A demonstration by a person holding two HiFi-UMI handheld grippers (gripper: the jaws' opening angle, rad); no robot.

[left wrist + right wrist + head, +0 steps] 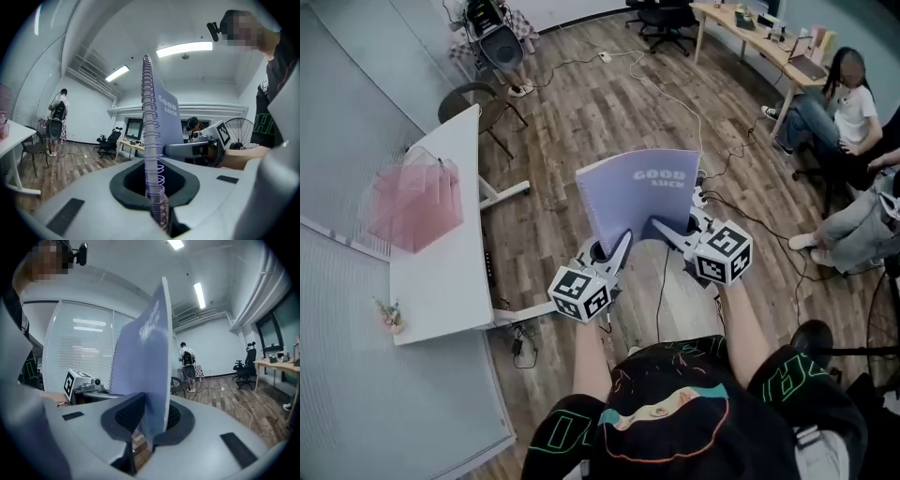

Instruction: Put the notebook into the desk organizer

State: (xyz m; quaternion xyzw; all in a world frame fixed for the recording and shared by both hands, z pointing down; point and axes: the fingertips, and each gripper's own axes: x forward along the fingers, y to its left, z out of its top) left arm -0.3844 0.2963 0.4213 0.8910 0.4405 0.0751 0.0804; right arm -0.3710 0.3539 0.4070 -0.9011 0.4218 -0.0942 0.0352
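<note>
1. Notebook position. You hold the purple spiral notebook upright in the air, to the right of the white desk and well apart from it, over the wooden floor. Its cover, printed "GOOD LUCK", faces you. The spiral binding runs up its side nearer the desk.

2. Left gripper. Its jaws are closed on the spiral binding near the notebook's lower corner on the desk side. In the left gripper view, the wire coil rises straight out from between the pressed-together jaws of the left gripper.

3. Right gripper. Its jaws clamp the notebook's lower edge on the side away from the desk. In the right gripper view, the cover stands between the two dark pads, and both pads of the right gripper bear on it.

4. Desk organizer. The pink translucent organizer stands on the desk, over its left edge and toward its far half. It does not touch the notebook.

5. Other items. A small ornament sits at the desk's near left corner. A chair stands just beyond the desk's far end.
</note>
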